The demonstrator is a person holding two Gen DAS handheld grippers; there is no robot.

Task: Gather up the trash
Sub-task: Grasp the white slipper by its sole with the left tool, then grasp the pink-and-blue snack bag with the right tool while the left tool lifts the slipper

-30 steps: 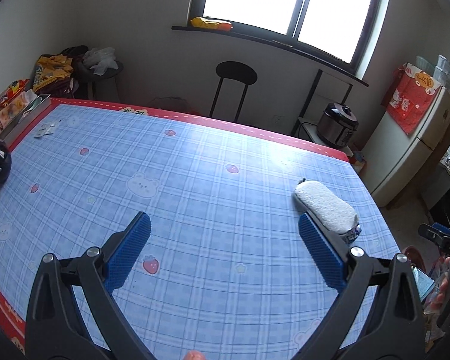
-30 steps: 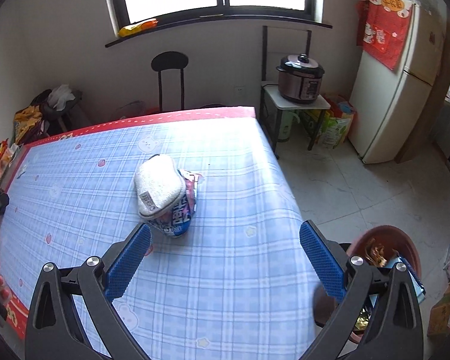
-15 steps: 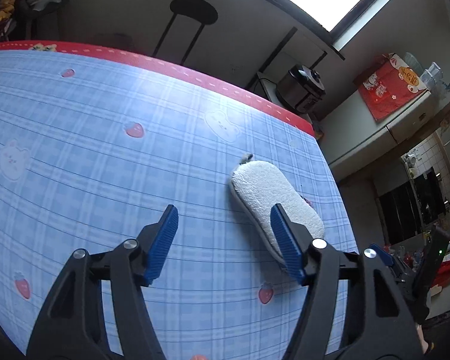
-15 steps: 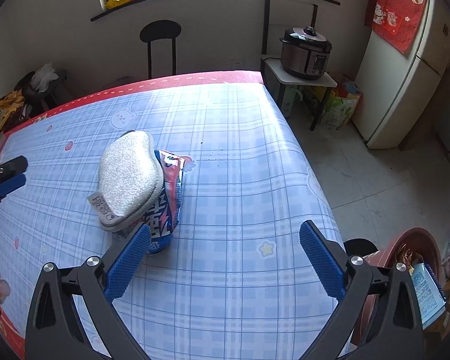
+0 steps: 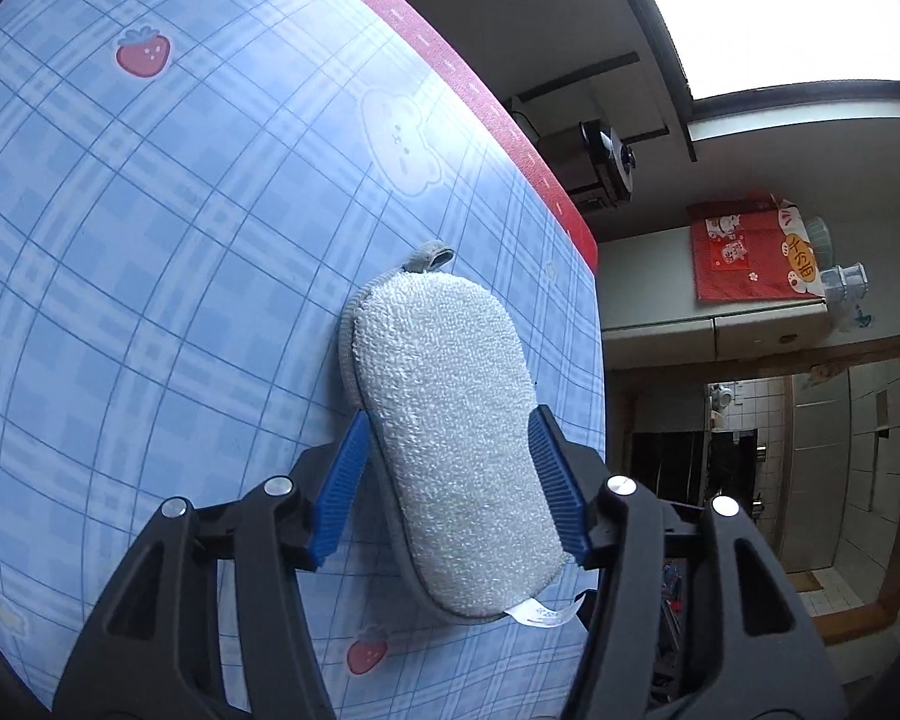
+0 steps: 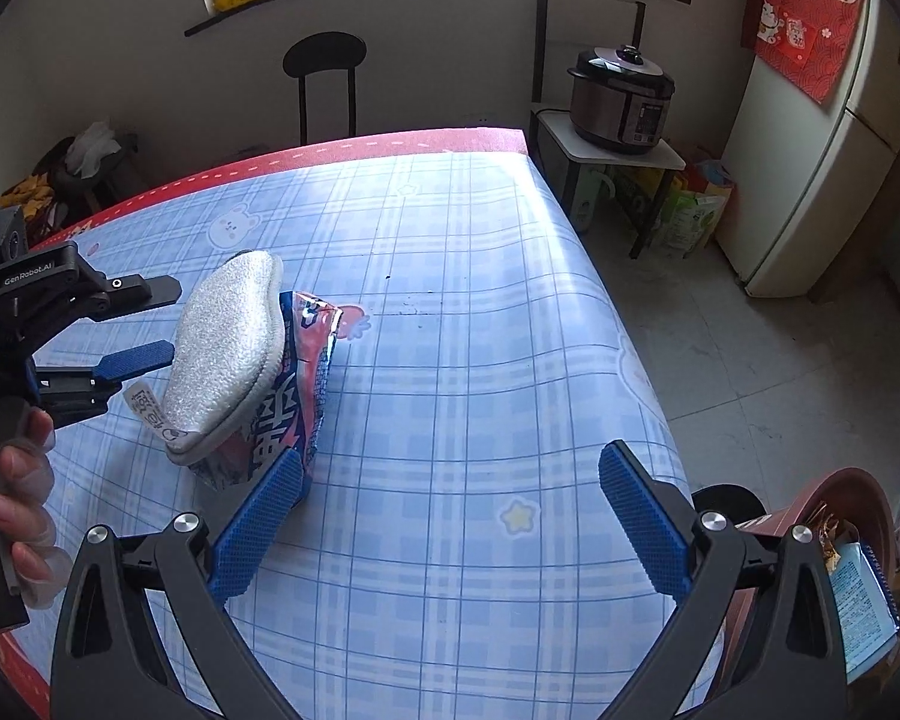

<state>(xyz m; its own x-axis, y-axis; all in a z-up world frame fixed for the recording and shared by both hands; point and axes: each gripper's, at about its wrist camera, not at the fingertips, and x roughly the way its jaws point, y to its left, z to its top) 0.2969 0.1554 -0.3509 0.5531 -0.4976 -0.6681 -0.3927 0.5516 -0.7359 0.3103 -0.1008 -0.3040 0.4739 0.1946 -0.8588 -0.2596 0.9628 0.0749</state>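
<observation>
A grey-white sponge (image 5: 450, 432) with a fabric loop and a paper label leans tilted on a crumpled blue and pink snack packet (image 6: 306, 372) near the right side of the table. My left gripper (image 5: 449, 417) has its blue pads against the sponge's two long sides, and its jaws are closing. In the right wrist view the left gripper (image 6: 174, 321) reaches the sponge (image 6: 222, 348) from the left, held by a person's hand (image 6: 24, 480). My right gripper (image 6: 450, 455) stands open low over the table, its left pad (image 6: 258, 522) just in front of the packet, nothing between its fingers.
The table carries a blue plaid cloth (image 6: 450, 240) with a red border. A red-brown bin (image 6: 834, 492) holding wrappers stands on the floor off the near right corner. Beyond the table are a black chair (image 6: 324, 54), a rice cooker (image 6: 624, 96) on a stand, and a fridge (image 6: 822, 150).
My left gripper swung down and right over the table, rolled, and narrowed its jaws around the sponge. My right gripper sank a little toward the packet and stayed open.
</observation>
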